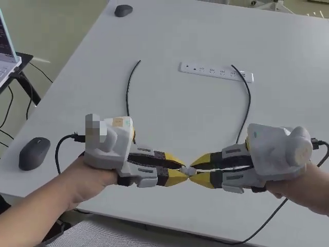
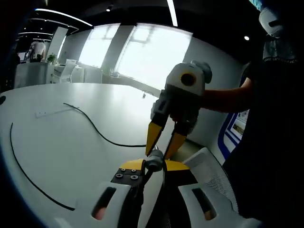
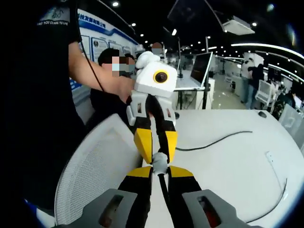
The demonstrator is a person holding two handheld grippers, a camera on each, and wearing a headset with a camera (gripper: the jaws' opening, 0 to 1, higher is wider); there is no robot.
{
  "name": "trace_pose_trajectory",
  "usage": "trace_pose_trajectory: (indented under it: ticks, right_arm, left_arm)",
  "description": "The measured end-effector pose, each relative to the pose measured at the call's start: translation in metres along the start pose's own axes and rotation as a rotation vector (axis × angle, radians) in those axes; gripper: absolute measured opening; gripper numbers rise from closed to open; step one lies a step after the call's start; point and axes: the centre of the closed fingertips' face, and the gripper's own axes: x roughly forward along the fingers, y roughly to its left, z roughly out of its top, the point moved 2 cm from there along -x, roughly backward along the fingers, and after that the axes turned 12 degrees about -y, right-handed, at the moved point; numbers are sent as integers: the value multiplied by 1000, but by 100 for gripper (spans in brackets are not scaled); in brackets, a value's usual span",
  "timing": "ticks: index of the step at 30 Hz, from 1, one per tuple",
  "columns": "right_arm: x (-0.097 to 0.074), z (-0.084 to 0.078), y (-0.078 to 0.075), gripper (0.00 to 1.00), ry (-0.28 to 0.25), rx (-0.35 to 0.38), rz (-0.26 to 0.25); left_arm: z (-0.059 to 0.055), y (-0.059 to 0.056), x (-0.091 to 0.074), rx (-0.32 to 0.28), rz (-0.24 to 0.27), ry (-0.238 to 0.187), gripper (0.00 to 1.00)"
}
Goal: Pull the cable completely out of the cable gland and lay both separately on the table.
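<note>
Clamping cable gland (image 1: 189, 171), left tool (image 1: 183, 172); right tool (image 1: 198, 170) pinches cable (image 1: 246, 98); posters (image 3: 97, 40) unreadable.

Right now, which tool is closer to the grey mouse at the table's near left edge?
Left. The left tool lies to the right of the grey mouse; the right tool is farther right, past it, their tips meeting on the cable gland.

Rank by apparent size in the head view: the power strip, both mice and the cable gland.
1. power strip, the longest, though thin.
2. near mouse, close to the strip in area.
3. far mouse; its distance may be why it looks smaller than the near one.
4. cable gland, smallest.
</note>
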Motion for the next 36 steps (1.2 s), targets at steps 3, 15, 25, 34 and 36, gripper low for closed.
trace_pose_trajectory:
  ticks: [3,15,25,34,36]
  right_arm:
    - [0,2,2,7,6,-79,-23]
    - [1,1,4,8,41,-152,-34]
    - [-8,3,-6,15,-46,141,-63]
    - [-13,-1,-14,21,-166,693,42]
    - [-11,2,-16,21,-188,713,66]
  left_arm:
    - [2,-1,0,-33,5,-8,14]
    - [-1,-3,-2,-106,23,0,15]
    - [3,0,-1,-8,12,14,15]
    - [0,-5,0,113,-2,37,15]
    - [0,-4,0,131,-8,39,15]
